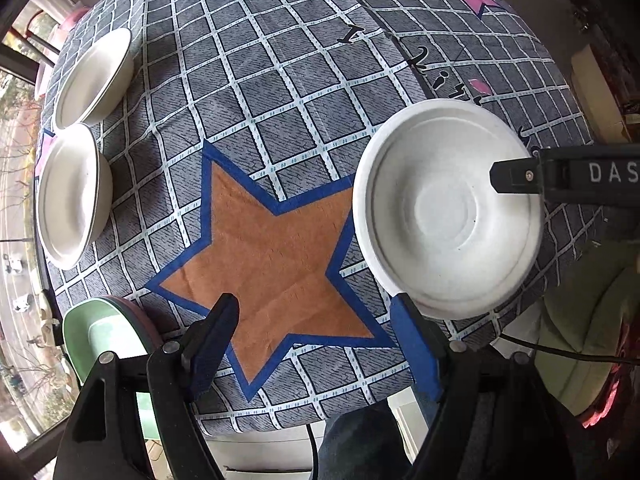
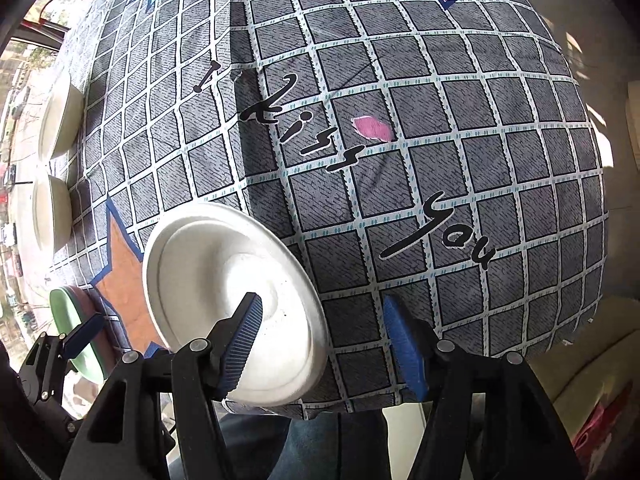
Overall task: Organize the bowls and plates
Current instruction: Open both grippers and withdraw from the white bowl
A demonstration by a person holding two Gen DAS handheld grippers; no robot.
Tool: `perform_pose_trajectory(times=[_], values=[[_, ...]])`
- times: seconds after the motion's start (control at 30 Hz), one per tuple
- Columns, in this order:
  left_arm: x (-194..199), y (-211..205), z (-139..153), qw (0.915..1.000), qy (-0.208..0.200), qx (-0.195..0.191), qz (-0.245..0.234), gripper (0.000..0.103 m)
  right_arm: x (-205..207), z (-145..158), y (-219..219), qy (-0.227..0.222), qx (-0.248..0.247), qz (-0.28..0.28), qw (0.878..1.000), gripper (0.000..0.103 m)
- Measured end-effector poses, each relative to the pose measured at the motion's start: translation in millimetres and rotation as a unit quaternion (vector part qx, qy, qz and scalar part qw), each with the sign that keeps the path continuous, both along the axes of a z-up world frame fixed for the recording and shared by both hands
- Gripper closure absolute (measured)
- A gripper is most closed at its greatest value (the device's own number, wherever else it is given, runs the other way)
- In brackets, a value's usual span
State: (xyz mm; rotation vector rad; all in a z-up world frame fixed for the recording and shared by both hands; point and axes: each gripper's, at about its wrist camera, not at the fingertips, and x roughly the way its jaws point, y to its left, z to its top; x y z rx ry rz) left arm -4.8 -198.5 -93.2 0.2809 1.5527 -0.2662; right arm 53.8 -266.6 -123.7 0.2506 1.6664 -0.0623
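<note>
R gripper (image 2: 322, 340) spread, left finger (image 2: 244, 336) over white plate (image 2: 224, 280) rim, ready to pinch. L gripper (image 1: 316, 340) spread, empty. Stacked bowls (image 1: 72, 196) far left: likely destination.

Left black two-finger gripper with blue pads (image 1: 314, 334) occupies the lower centre of the left wrist view, jaws spread wide, nothing between them. Right black two-finger gripper with blue ribbed pads (image 2: 322, 344) fills the lower centre of its own view, jaws likewise parted; its black finger (image 1: 516, 176) enters from the right edge of the left view.
</note>
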Motion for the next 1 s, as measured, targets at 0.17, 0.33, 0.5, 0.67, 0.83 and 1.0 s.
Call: perform_pose_trajectory(times=[0.17, 0.33, 0.5, 0.67, 0.83, 1.0], values=[[-6.1, 14.0, 23.9, 1.0, -0.006, -0.001, -0.001, 0.022, 15.7, 19.9, 35.6, -0.008, -0.007, 0.003, 1.0, 0.039], [-9.2, 45.9, 24.2, 0.9995, -0.013, 0.001, 0.029, 0.022, 33.0, 33.2, 63.9, -0.018, -0.011, 0.024, 0.999, 0.039], [-14.0, 85.8, 31.8, 0.9966, -0.03, 0.016, 0.075, 0.022, 45.8, 54.4, 94.1, -0.029, -0.017, 0.056, 0.998, 0.039], [10.4, 128.5, 32.6, 0.9898, -0.041, 0.026, 0.134, 0.022, 60.2, 69.2, 127.3, -0.044, -0.024, 0.087, 0.995, 0.039], [37.7, 146.5, 39.3, 0.9806, -0.053, 0.035, 0.185, 0.022, 75.5, 78.4, 156.4, -0.05, -0.035, 0.122, 0.991, 0.039], [60.7, 173.6, 43.7, 0.971, -0.059, 0.043, 0.228, 0.022, 91.5, 69.7, 175.8, -0.046, -0.052, 0.149, 0.986, 0.039]])
